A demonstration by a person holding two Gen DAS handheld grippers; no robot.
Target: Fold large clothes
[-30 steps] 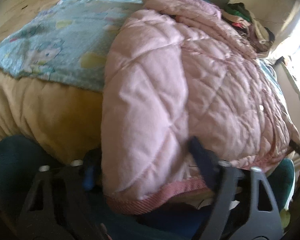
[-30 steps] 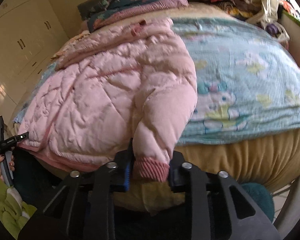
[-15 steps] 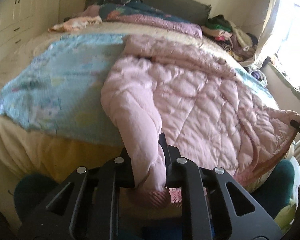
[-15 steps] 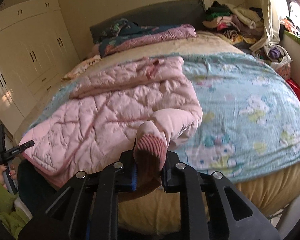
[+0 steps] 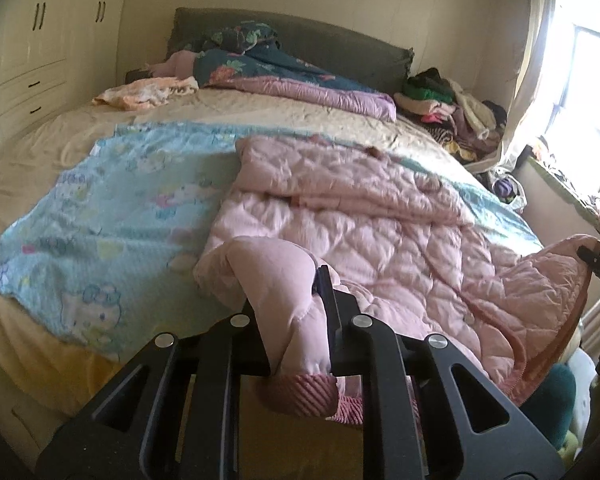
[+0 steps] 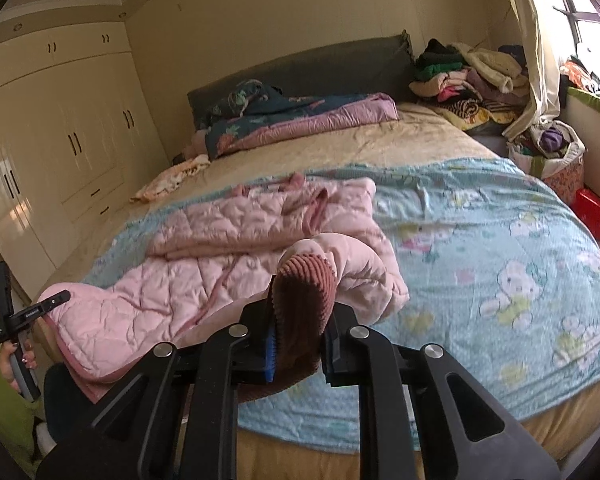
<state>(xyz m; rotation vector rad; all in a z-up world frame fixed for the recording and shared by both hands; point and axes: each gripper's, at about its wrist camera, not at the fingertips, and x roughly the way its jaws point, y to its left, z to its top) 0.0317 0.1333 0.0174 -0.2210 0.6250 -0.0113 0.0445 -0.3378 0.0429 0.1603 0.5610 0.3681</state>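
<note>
A pink quilted jacket (image 5: 380,236) lies spread on a light blue cartoon blanket (image 5: 100,216) on the bed. It also shows in the right wrist view (image 6: 204,264). My left gripper (image 5: 296,320) is shut on one sleeve just above its ribbed cuff (image 5: 300,392) and holds it lifted over the jacket's near edge. My right gripper (image 6: 300,340) is shut on the other sleeve's ribbed cuff (image 6: 304,284), raised above the jacket. The left gripper also shows at the left edge of the right wrist view (image 6: 40,308).
Folded floral quilts (image 5: 284,76) lie by the dark headboard. A heap of clothes (image 6: 468,76) sits at the bed's far right corner. White wardrobes (image 6: 60,128) line the left wall. A bag of clothes (image 6: 552,152) and a red box (image 6: 594,212) stand by the window.
Both grippers have lifted their sleeves up and inward over the jacket. The views have risen from the bed's edge, so the whole bed shows.
</note>
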